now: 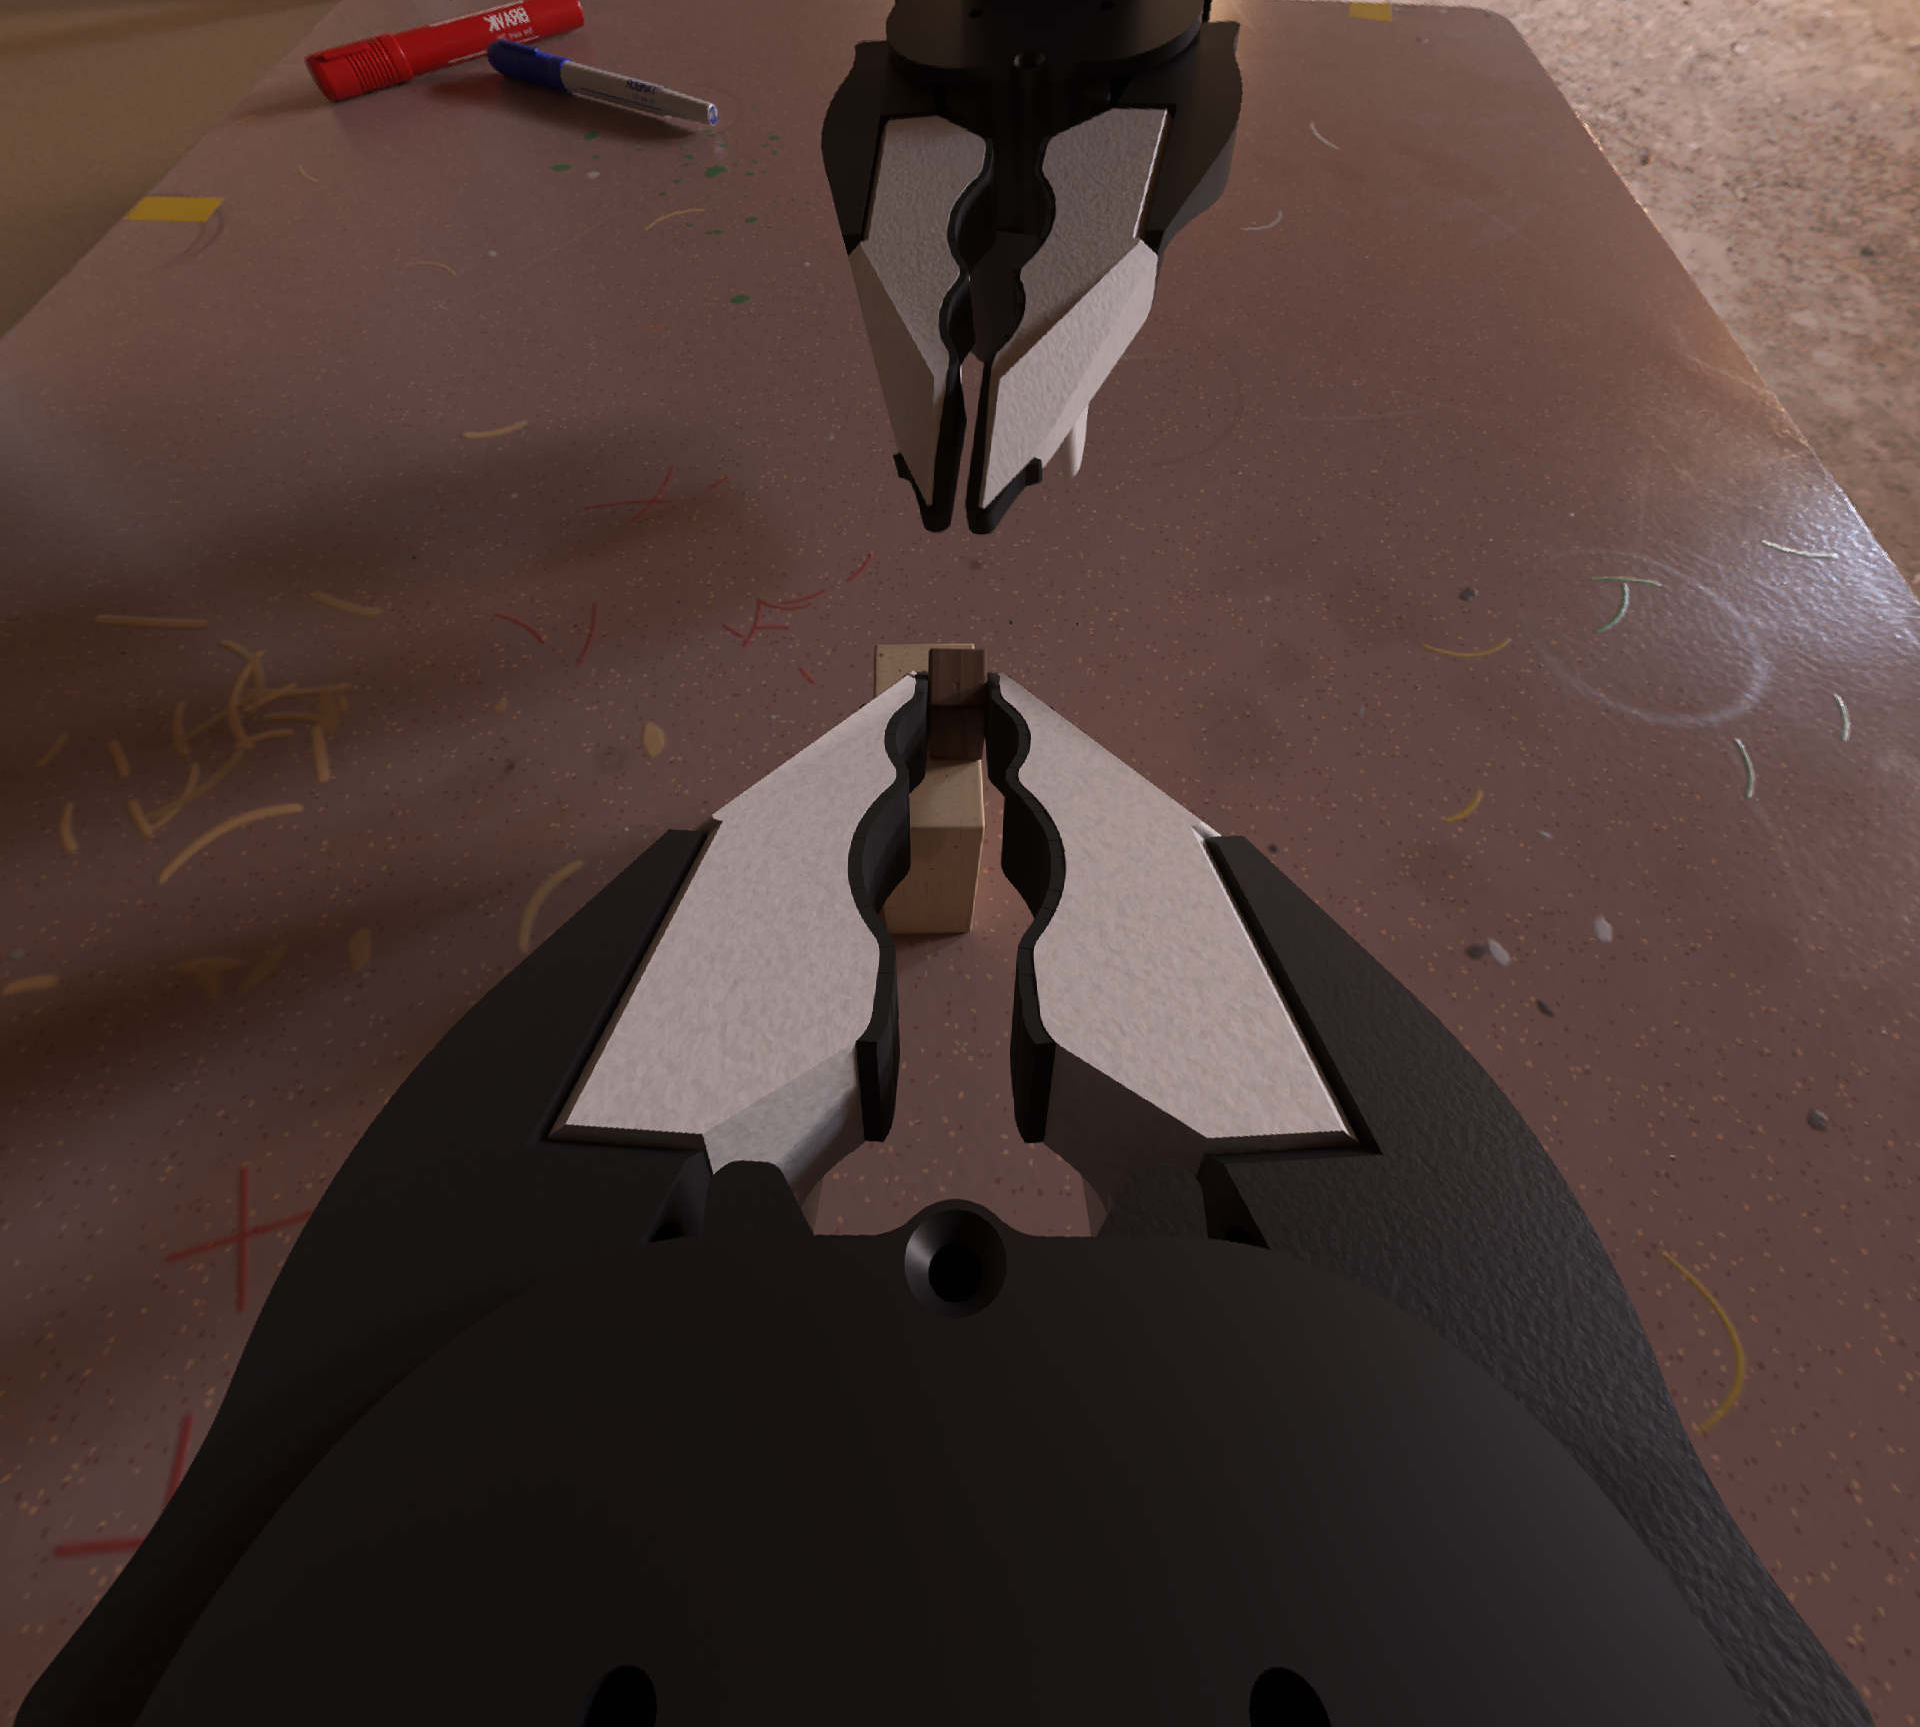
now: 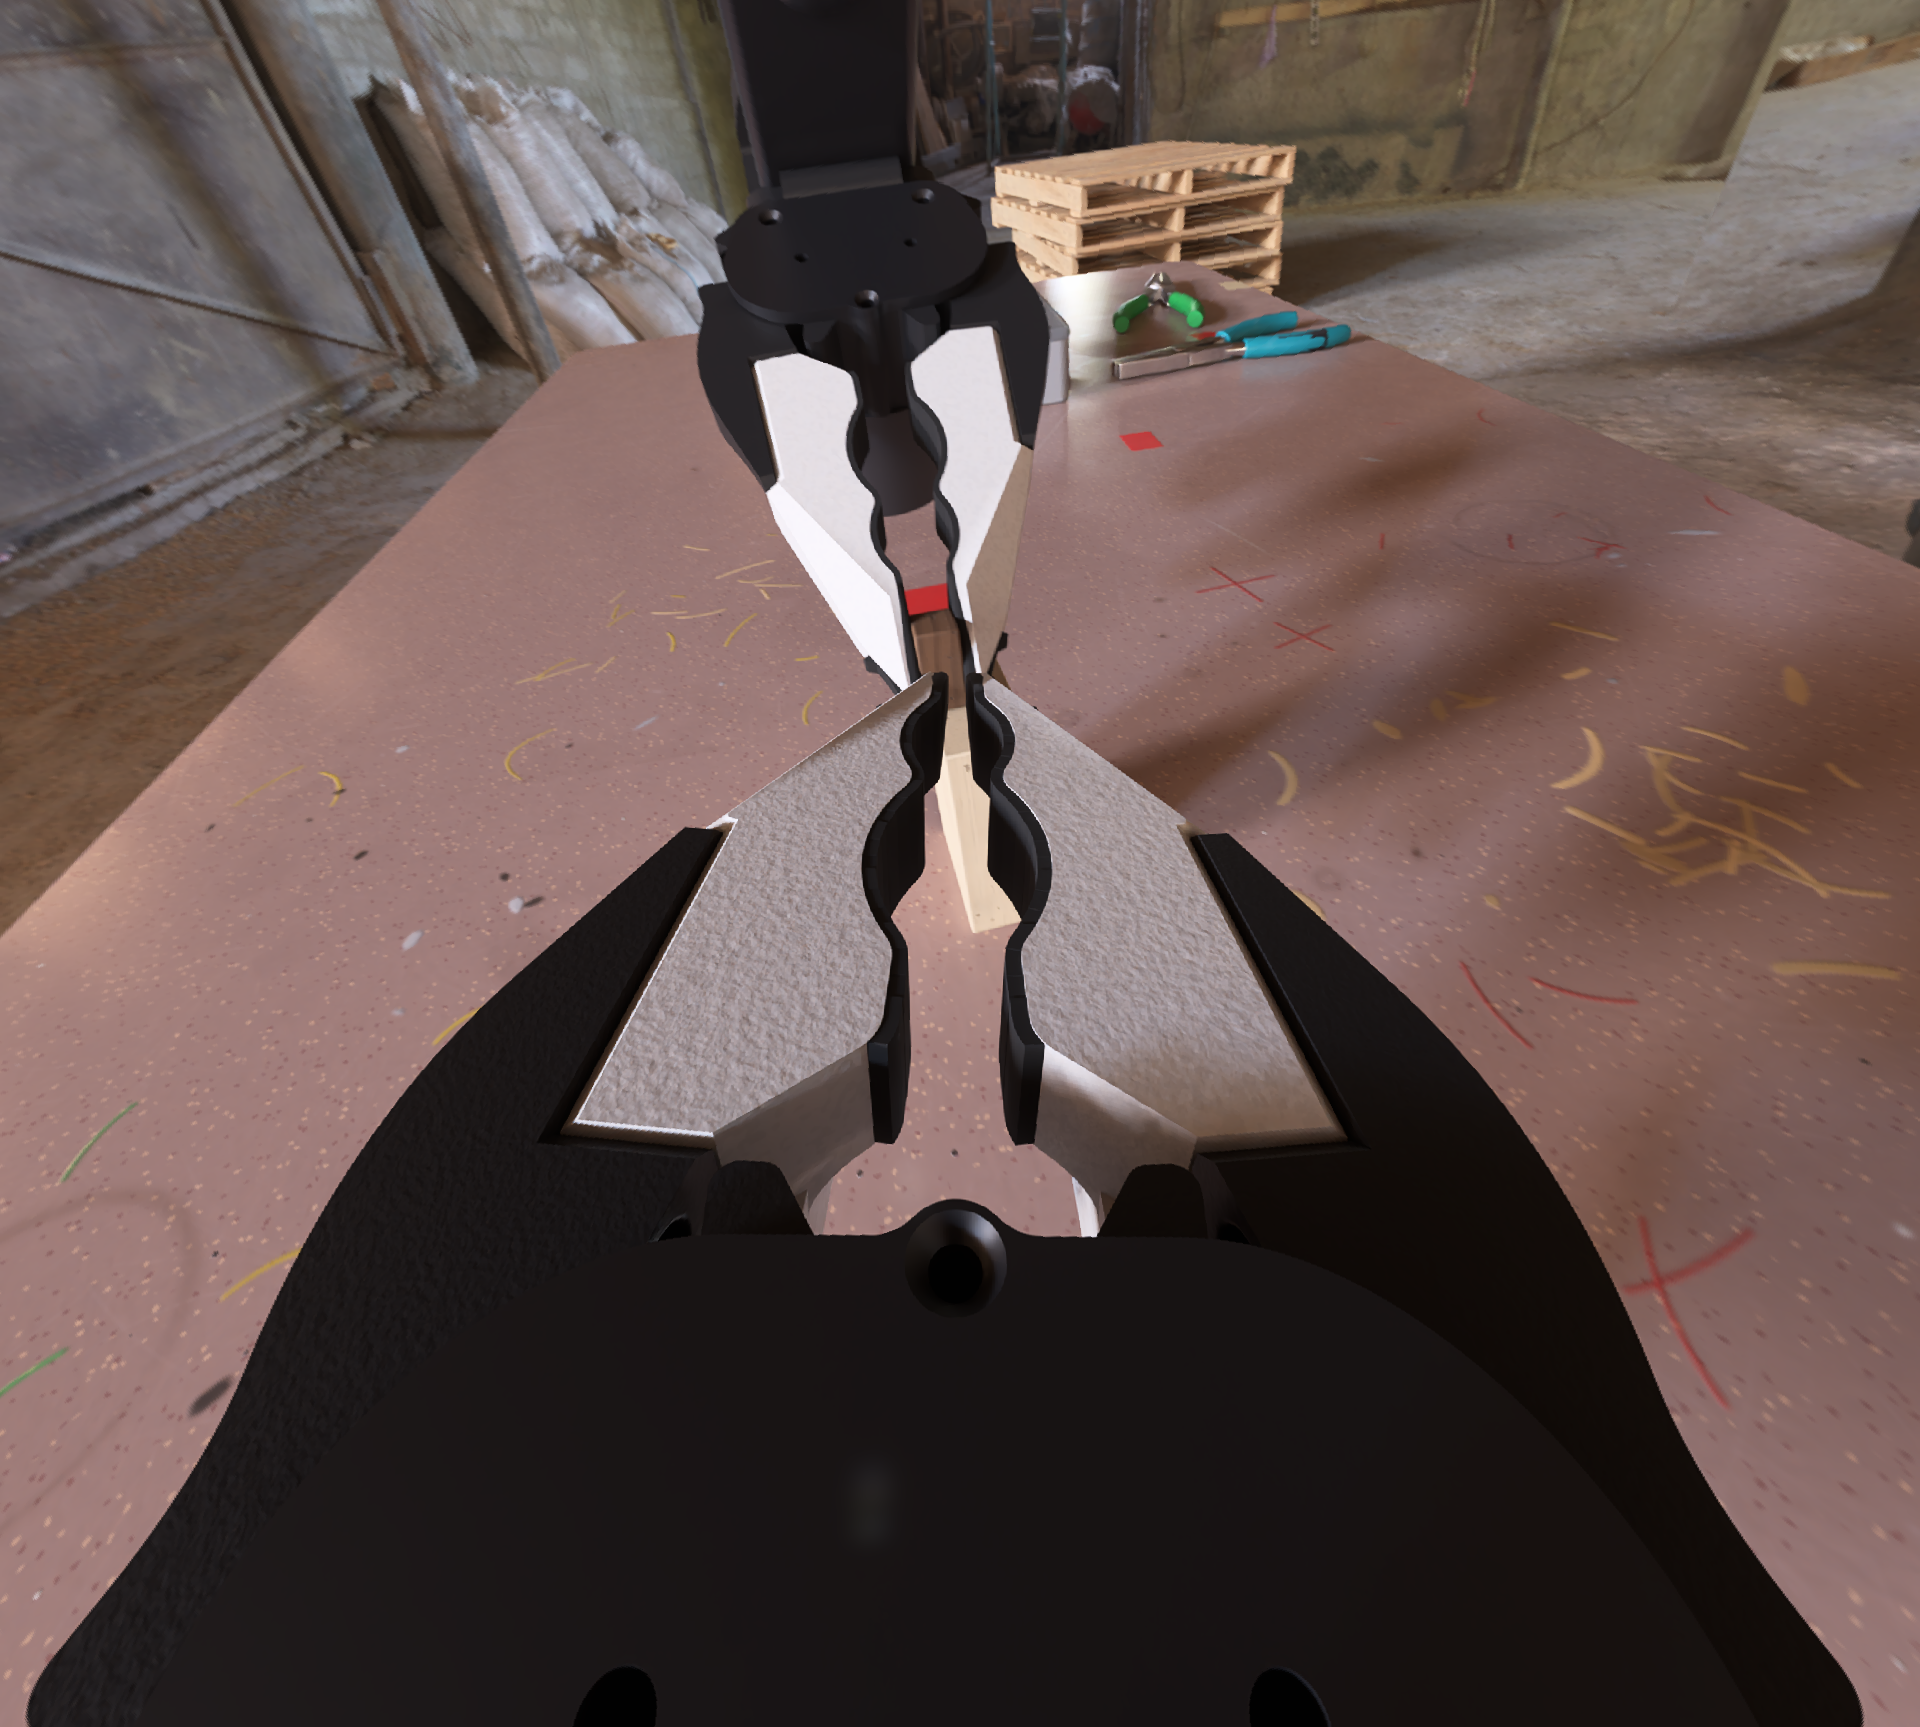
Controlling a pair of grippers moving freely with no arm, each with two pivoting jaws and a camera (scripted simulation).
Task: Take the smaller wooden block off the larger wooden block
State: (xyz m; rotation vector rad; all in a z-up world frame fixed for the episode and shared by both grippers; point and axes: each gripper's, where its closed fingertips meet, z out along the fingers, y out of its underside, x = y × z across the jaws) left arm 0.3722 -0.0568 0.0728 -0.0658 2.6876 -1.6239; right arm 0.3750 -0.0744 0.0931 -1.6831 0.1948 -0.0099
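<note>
Upper left of the left wrist view: a red marker (image 1: 447,44) and a blue-capped pen (image 1: 603,85), both printed with writing, lying touching each other on the pinkish table (image 1: 1351,430), well apart from the blocks. At frame centre, grips the small dark block (image 1: 954,721) in the left gripper (image 1: 956,685), jaws narrowed onto its two sides, atop the big pale block (image 1: 940,846), both partly hidden by fingers. Just above, holds the right gripper (image 1: 956,519) clear of the blocks, jaws almost together; upper right of the right wrist view, green-handled pliers (image 2: 1158,306), blue-handled tools (image 2: 1268,342) and stacked pallets (image 2: 1143,207).
</note>
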